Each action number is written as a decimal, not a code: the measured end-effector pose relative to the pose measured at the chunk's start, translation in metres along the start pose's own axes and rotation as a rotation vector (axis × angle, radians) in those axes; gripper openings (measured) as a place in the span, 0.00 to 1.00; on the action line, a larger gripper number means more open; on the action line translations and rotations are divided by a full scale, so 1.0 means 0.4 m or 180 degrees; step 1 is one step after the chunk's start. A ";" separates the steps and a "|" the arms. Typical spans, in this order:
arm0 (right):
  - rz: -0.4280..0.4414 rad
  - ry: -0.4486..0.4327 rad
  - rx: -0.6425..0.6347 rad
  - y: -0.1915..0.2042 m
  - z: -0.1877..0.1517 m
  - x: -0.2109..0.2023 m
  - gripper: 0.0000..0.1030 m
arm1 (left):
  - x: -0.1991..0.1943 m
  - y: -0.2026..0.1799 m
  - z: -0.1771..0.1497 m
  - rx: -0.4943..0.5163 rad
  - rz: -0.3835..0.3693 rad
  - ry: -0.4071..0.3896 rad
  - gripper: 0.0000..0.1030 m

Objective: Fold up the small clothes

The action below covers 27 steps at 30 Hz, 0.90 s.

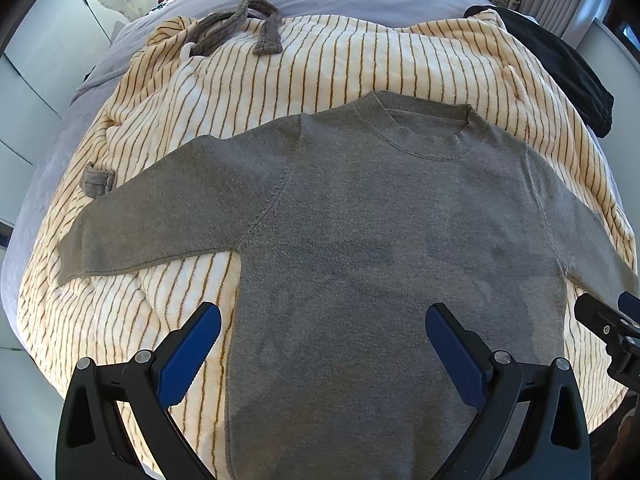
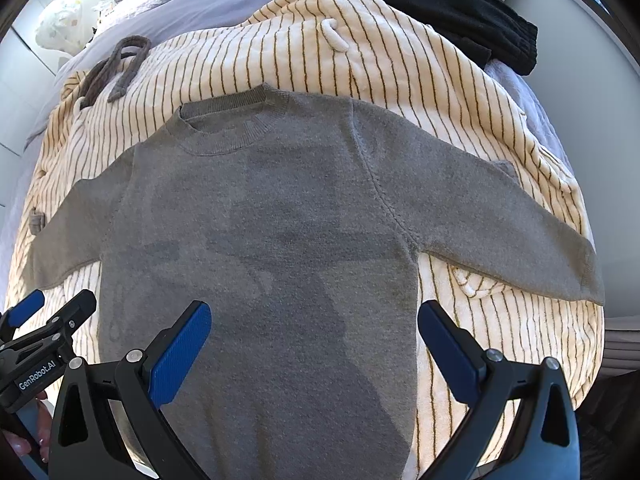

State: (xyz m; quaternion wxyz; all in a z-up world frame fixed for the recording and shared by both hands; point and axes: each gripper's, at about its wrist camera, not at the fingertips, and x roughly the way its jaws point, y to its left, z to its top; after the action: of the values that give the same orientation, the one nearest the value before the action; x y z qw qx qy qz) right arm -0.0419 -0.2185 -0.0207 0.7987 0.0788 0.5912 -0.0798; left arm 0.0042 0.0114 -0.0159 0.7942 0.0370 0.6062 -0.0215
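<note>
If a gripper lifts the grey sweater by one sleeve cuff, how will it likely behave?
The grey sweater is a soft knit lying flat, so it would probably droop and trail. Its fuzzy surface on the plush striped blanket may drag rather than slide. It looks light; the open left gripper should manage it.

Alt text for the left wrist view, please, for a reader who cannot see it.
A grey sweater lies flat, sleeves spread, on a cream striped blanket covering a bed. The left gripper hovers over its lower body, jaws open and empty. The right gripper shows at the right edge.
</note>
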 end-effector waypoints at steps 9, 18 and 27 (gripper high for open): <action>0.0001 0.0005 -0.0010 0.007 0.005 0.005 1.00 | 0.000 -0.002 0.000 0.0004 0.0035 -0.0016 0.99; -0.0019 0.0001 -0.0010 0.009 0.007 0.009 1.00 | 0.002 0.003 0.005 -0.0008 0.0068 -0.0025 0.99; -0.0044 0.0004 -0.0034 0.010 0.012 0.009 1.00 | 0.004 0.007 0.003 -0.0022 0.0060 -0.0028 0.99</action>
State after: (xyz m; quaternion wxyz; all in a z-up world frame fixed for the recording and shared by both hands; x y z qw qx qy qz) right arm -0.0354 -0.2157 -0.0228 0.7982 0.0705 0.5926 -0.0821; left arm 0.0061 0.0141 -0.0169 0.7971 0.0398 0.6024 -0.0121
